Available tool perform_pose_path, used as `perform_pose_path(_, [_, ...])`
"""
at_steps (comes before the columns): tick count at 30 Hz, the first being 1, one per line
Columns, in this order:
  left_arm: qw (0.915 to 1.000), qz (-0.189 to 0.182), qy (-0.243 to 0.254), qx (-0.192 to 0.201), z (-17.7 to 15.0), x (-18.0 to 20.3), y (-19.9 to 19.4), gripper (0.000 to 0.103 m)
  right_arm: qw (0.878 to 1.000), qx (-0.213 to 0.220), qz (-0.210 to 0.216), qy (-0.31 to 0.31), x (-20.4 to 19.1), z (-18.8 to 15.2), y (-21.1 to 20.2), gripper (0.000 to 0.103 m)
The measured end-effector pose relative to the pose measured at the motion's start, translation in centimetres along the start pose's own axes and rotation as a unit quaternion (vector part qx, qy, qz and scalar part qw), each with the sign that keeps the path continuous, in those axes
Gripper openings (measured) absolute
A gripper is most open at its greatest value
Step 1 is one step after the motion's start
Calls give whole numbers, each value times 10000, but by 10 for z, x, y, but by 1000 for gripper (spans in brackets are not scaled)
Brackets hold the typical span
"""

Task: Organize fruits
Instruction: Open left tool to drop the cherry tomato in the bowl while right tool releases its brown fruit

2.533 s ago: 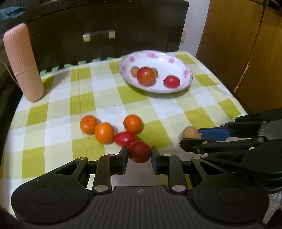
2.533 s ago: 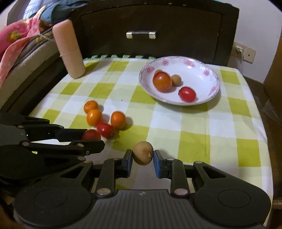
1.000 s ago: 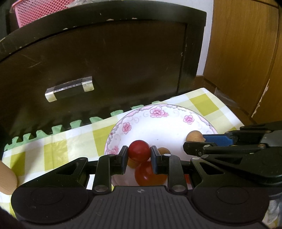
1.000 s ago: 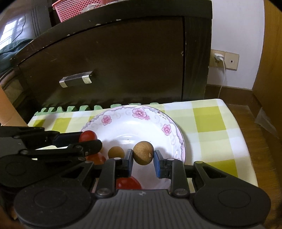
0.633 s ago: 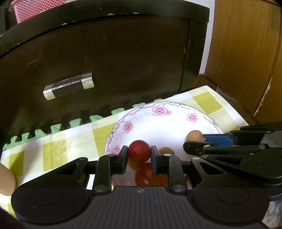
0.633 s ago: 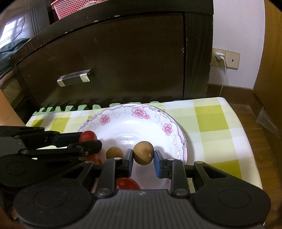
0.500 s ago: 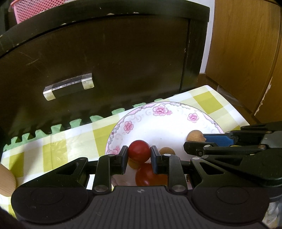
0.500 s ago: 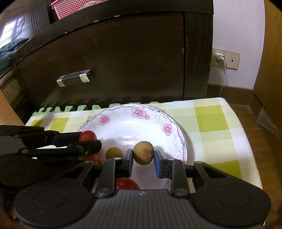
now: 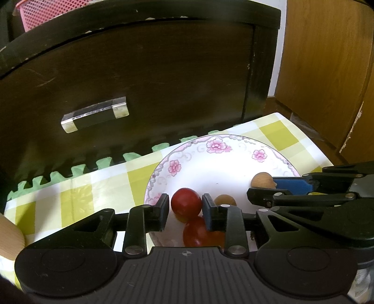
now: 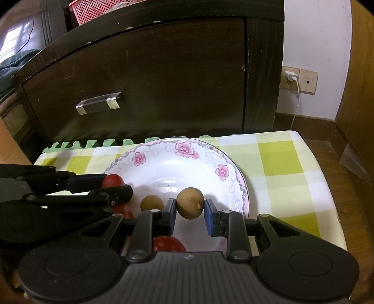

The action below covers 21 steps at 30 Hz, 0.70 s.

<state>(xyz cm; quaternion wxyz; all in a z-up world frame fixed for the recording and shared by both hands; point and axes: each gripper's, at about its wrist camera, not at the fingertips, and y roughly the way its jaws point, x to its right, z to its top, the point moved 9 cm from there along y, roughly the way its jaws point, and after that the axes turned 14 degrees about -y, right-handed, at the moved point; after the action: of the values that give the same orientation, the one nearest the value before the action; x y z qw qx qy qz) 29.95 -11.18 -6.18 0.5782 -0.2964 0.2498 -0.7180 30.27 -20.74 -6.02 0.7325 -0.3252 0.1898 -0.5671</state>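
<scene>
Directly over a white bowl (image 10: 230,163) with pink flowers on its rim, two handheld grippers hover side by side; the left gripper (image 9: 185,205) pinches a small red tomato (image 9: 186,204) between its black fingers, held above the bowl's near-left part; the right gripper (image 10: 189,208) pinches a round brown longan (image 10: 189,203) between its blue-padded fingers, above the bowl's middle. Inside the bowl lies a second, smaller longan (image 10: 151,202), just left of the held one and apart from it; a larger red tomato (image 9: 198,231) lies below the left gripper's fingers, partly hidden; another red tomato (image 10: 168,243) shows at the near edge in the right wrist view. The bowl rests on a yellow-green and white checked tablecloth (image 10: 278,163); behind it stands a dark wooden cabinet (image 10: 163,77) with a metal handle (image 10: 99,103); a pink mesh basket (image 10: 98,9) sits on top of the cabinet.
</scene>
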Motion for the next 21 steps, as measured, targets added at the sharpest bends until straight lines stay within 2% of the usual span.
perform_pose_path(7, [10000, 60, -34, 9, 2, -5, -2, 46, 10000, 18, -34, -44, -2, 1, -1, 26])
perform_pose_path(21, [9999, 90, -18, 102, 6, -6, -15, 51, 9998, 139, -139, -41, -4, 8, -14, 27])
